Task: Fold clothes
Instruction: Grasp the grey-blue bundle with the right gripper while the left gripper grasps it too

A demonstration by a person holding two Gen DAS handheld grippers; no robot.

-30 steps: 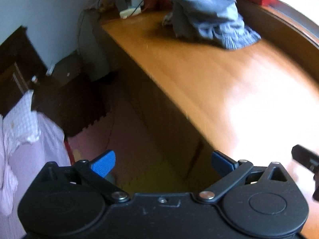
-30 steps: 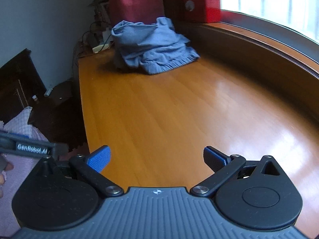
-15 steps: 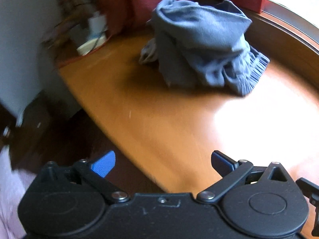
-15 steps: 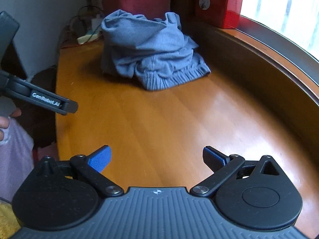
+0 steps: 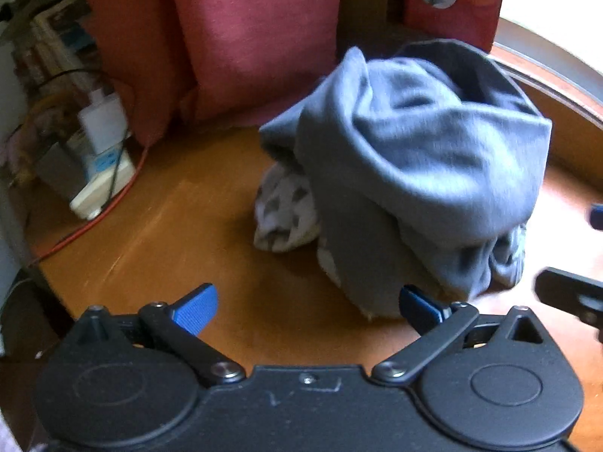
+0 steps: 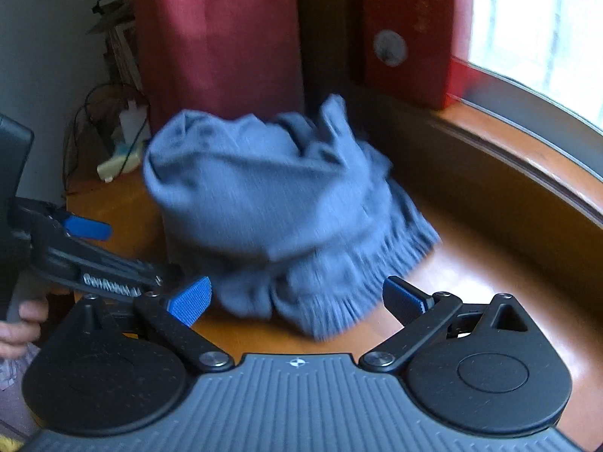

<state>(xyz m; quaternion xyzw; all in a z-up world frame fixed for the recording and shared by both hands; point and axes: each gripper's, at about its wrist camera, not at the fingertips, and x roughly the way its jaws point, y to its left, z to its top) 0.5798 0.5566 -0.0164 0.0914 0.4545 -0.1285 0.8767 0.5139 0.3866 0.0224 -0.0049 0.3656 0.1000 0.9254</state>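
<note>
Crumpled grey garment (image 6: 279, 218) heaped straight ahead of both wide-open, empty grippers: right gripper (image 6: 297, 299) nearest, left gripper (image 5: 307, 307) just leftward.

We have two cameras, one on each gripper, and each looks forward along its own two fingers. Our left gripper (image 5: 307, 307) camera sits low over the wooden table (image 5: 181, 241) and faces the back corner, close to the blue-grey clothes pile (image 5: 414, 173). Our right gripper (image 6: 297, 299) camera looks the same way from a spot more to the right, also close. Both views share the pile, the red curtain (image 5: 241, 37) behind it and the table. The right view also catches the left gripper at its left edge.
</note>
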